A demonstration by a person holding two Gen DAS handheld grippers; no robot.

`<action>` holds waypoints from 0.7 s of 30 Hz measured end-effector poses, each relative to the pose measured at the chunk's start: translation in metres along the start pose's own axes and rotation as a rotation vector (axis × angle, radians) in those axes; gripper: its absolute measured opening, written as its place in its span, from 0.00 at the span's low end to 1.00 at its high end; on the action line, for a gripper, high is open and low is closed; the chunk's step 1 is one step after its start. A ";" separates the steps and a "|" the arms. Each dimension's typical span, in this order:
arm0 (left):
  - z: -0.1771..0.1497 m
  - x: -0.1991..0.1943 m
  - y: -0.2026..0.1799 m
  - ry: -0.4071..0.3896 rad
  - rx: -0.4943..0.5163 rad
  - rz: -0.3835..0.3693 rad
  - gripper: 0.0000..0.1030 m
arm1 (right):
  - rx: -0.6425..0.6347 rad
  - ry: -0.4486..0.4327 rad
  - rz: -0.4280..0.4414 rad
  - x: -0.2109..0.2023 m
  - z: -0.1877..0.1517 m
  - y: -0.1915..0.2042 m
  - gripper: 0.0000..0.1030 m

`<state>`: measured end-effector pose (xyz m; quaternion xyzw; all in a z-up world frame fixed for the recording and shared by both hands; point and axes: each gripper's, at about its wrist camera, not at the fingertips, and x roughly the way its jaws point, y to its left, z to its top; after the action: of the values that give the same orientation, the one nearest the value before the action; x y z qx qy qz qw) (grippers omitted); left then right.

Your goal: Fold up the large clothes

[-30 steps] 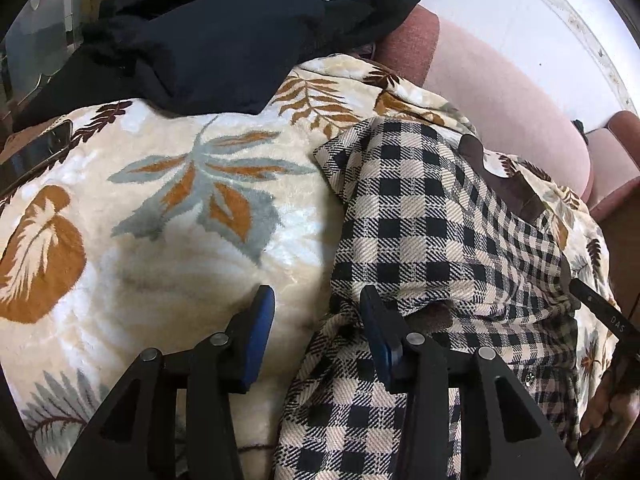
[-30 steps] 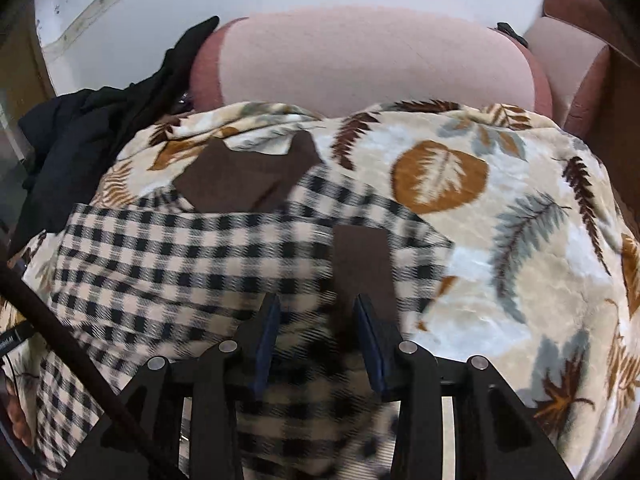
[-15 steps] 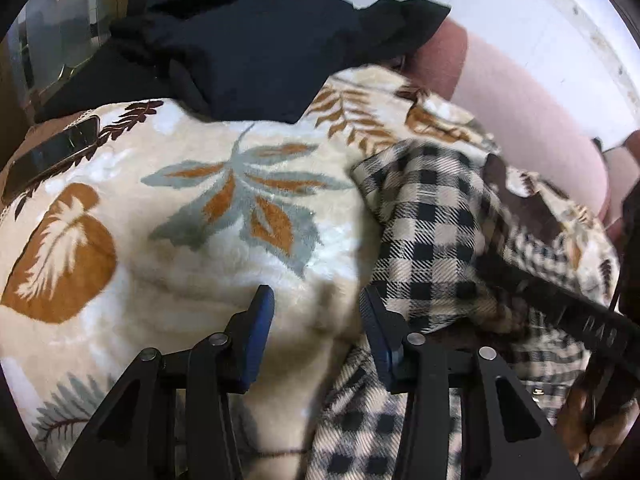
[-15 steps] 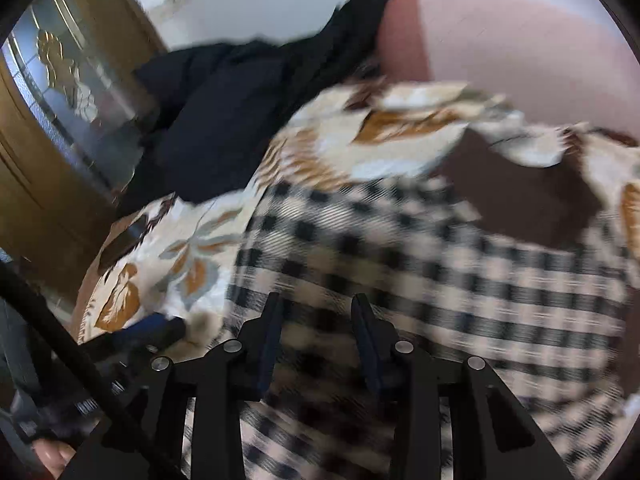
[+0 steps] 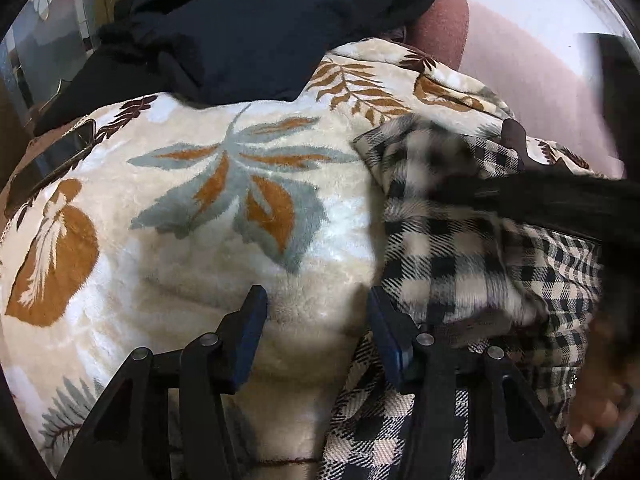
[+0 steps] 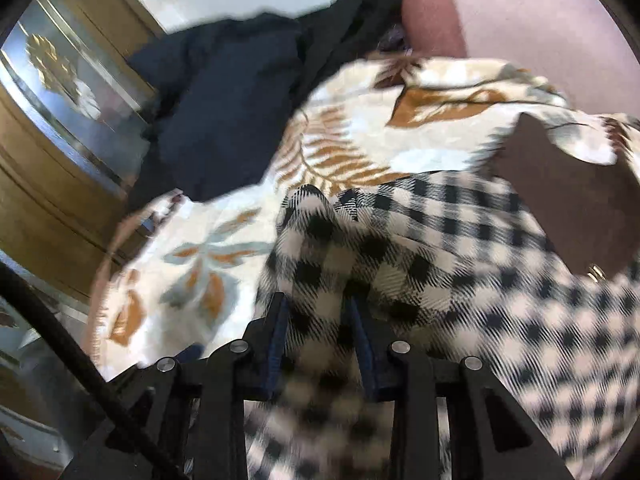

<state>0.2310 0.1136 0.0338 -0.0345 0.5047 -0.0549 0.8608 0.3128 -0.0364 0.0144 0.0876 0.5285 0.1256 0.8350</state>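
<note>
Swinging across, my right tool has been closing, shirt bunched between its jaws. Left tool has been opening, empty over the blanket beside the shirt.

Soft even daylight, no hard shadows. Fisheye bends both views, dark vignette at corners. Right wrist: motion blur on checked shirt around and right of jaws. Left wrist sharp except blurred right gripper.
</note>
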 end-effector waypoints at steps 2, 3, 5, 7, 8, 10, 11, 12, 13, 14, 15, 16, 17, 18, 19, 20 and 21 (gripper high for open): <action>0.000 0.000 -0.001 0.004 0.001 0.000 0.50 | 0.002 0.037 -0.058 0.024 0.007 -0.002 0.42; 0.000 -0.001 -0.001 0.003 -0.004 -0.005 0.50 | 0.001 0.014 -0.067 0.022 0.010 0.001 0.45; 0.000 -0.006 0.001 0.000 -0.014 -0.028 0.50 | -0.013 0.033 -0.098 0.015 0.013 0.009 0.46; -0.002 -0.010 0.004 -0.002 -0.018 -0.052 0.50 | -0.003 -0.049 -0.065 -0.021 0.003 0.007 0.47; -0.003 -0.013 0.006 0.000 -0.016 -0.066 0.50 | 0.007 -0.066 -0.051 -0.037 -0.003 0.000 0.49; -0.008 -0.019 0.010 0.005 -0.013 -0.093 0.51 | 0.033 -0.093 -0.050 -0.069 -0.027 -0.019 0.53; -0.012 -0.022 0.013 0.012 -0.011 -0.110 0.51 | 0.045 -0.111 -0.065 -0.091 -0.046 -0.036 0.53; -0.016 -0.025 0.015 0.023 -0.010 -0.130 0.51 | 0.060 -0.124 -0.089 -0.111 -0.067 -0.055 0.54; -0.021 -0.026 0.018 0.039 -0.012 -0.157 0.51 | 0.075 -0.131 -0.115 -0.126 -0.082 -0.070 0.56; -0.026 -0.027 0.021 0.060 -0.013 -0.184 0.51 | 0.101 -0.139 -0.152 -0.144 -0.105 -0.090 0.58; -0.034 -0.027 0.025 0.092 -0.017 -0.221 0.51 | 0.141 -0.146 -0.189 -0.162 -0.132 -0.114 0.59; -0.040 -0.027 0.026 0.113 -0.020 -0.241 0.51 | 0.181 -0.148 -0.210 -0.176 -0.153 -0.137 0.62; -0.048 -0.029 0.028 0.121 -0.018 -0.258 0.51 | 0.236 -0.144 -0.226 -0.186 -0.175 -0.158 0.63; -0.053 -0.033 0.028 0.113 -0.009 -0.262 0.51 | 0.308 -0.137 -0.233 -0.195 -0.199 -0.183 0.63; -0.059 -0.037 0.027 0.119 -0.001 -0.267 0.51 | 0.361 -0.133 -0.230 -0.203 -0.216 -0.203 0.63; -0.063 -0.039 0.028 0.132 -0.007 -0.282 0.51 | 0.423 -0.129 -0.221 -0.208 -0.235 -0.222 0.63; -0.068 -0.043 0.029 0.147 -0.022 -0.306 0.51 | 0.482 -0.128 -0.187 -0.211 -0.256 -0.238 0.63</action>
<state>0.1523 0.1475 0.0339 -0.1161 0.5558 -0.1822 0.8027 0.0230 -0.3233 0.0204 0.2425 0.4951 -0.0873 0.8297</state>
